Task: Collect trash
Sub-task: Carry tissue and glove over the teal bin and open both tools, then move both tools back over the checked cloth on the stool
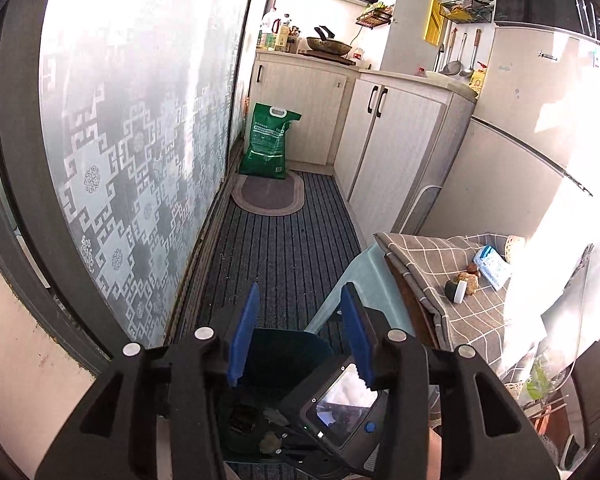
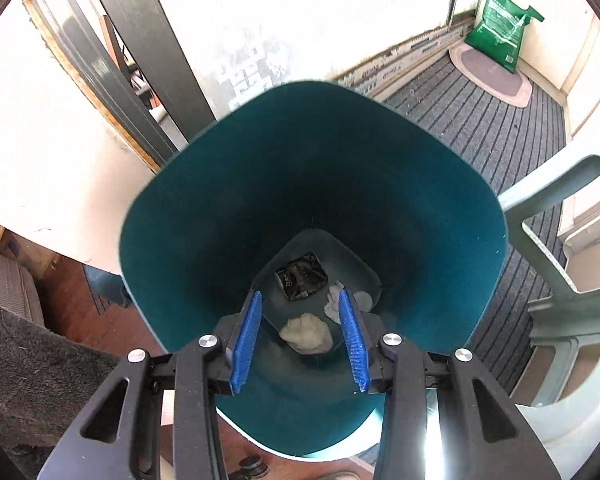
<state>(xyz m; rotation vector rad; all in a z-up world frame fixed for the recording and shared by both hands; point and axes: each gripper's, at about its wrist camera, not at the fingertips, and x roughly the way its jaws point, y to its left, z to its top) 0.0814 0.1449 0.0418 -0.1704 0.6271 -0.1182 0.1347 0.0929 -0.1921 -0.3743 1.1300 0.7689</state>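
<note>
A teal trash bin (image 2: 204, 220) fills the right wrist view, seen from above. At its bottom lie a dark crumpled wrapper (image 2: 301, 276), a cream paper wad (image 2: 306, 334) and a small white tissue (image 2: 333, 304). My right gripper (image 2: 300, 298) is open and empty, right over the bin's mouth. My left gripper (image 1: 298, 294) is open and empty, held above the bin (image 1: 288, 356) and the other gripper's body (image 1: 340, 400). On a checked cloth table (image 1: 428, 256) lie small brown scraps (image 1: 469, 276), a dark round item with a white cap (image 1: 456, 290) and a blue tissue pack (image 1: 492, 266).
A striped dark floor mat (image 1: 280, 248) runs to a green sack (image 1: 269, 142) by the kitchen cabinets (image 1: 384, 136). A patterned glass sliding door (image 1: 140, 120) lines the left. A pale plastic chair (image 2: 560, 280) stands right of the bin. A fridge (image 1: 540, 100) is at the right.
</note>
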